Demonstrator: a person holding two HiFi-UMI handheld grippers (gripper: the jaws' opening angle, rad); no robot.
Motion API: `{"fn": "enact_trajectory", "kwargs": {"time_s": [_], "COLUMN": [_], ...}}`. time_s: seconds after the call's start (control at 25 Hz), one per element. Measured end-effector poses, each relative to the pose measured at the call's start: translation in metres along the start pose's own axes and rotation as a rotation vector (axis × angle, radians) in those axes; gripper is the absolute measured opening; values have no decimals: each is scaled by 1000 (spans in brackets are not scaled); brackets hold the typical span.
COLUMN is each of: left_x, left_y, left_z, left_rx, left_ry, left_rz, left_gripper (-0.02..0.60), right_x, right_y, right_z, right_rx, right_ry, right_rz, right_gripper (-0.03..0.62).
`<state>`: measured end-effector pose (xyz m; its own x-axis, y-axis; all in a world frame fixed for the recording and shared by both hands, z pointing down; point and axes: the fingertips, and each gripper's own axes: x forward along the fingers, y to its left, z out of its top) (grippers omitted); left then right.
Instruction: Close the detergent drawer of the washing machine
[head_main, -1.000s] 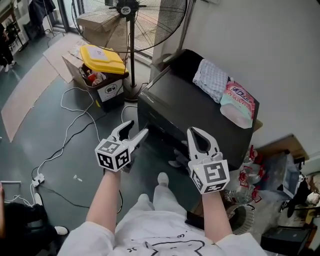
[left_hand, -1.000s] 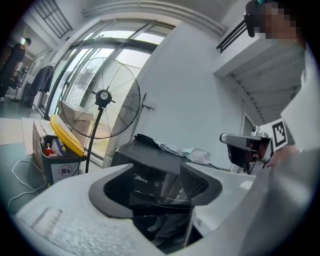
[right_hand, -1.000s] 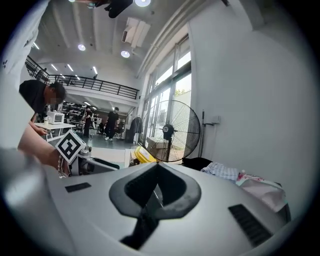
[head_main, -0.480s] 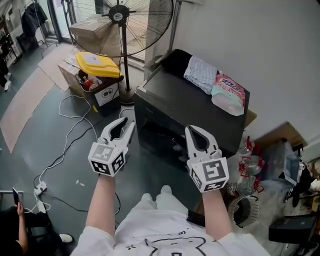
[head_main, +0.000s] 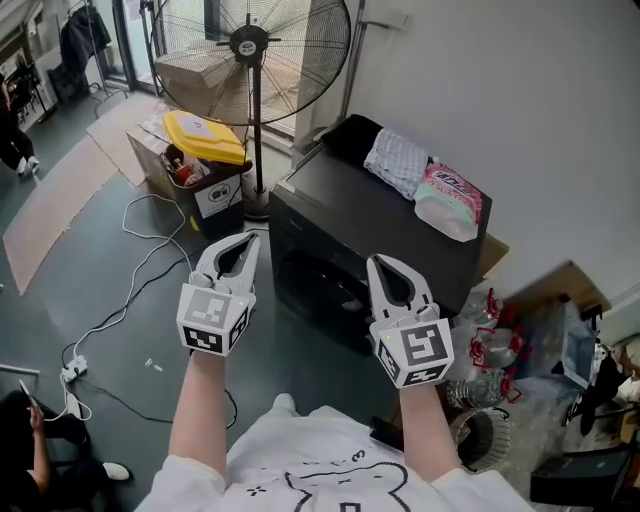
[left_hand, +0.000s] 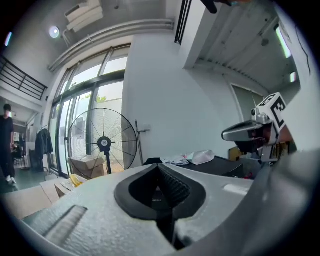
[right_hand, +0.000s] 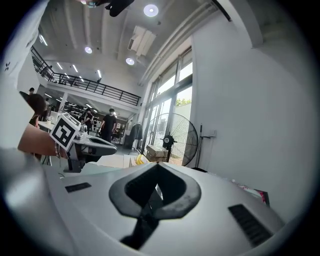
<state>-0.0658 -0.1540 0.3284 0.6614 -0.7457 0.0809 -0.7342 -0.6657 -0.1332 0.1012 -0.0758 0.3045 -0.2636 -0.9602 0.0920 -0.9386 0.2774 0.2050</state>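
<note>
- Head view: washer (head_main: 400, 228) stands against the wall (head_main: 520, 100), its front flush; I cannot pick out the drawer.
- Cloth (head_main: 398, 160) and bag (head_main: 450, 200) lie on top.
- Left tongs (head_main: 248, 240), near its front left corner, have just been closing, jaws together on nothing.
- Right tongs (head_main: 378, 262), before its front, are pinched together, empty.

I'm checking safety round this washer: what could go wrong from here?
The white cable loops over the floor on the person's left; stepping away that way could snag a foot. The pink bag lies near the right edge on top of the washing machine; a bump might tip it off.
</note>
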Motion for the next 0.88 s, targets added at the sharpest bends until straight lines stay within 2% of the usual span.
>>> {"fn": "enact_trajectory", "kwargs": {"time_s": [0.28,0.68,0.88], "left_x": [-28,-56,-75], "left_y": [-15,-27,-30], "left_z": [34,94,108], "left_rx": [25,93,125], "left_ry": [-45,-144,-172], "left_rz": [77,118,139], "left_gripper": [17,17,17], "right_x": [-27,-50,-59], "right_y": [-7,-13,-12], "right_z": [23,60,77], "right_rx": [-22,-57,-26], "right_ry": [-40,-109,-157], "right_rz": [21,23,21], "right_gripper": [-2,-3,-3]}}
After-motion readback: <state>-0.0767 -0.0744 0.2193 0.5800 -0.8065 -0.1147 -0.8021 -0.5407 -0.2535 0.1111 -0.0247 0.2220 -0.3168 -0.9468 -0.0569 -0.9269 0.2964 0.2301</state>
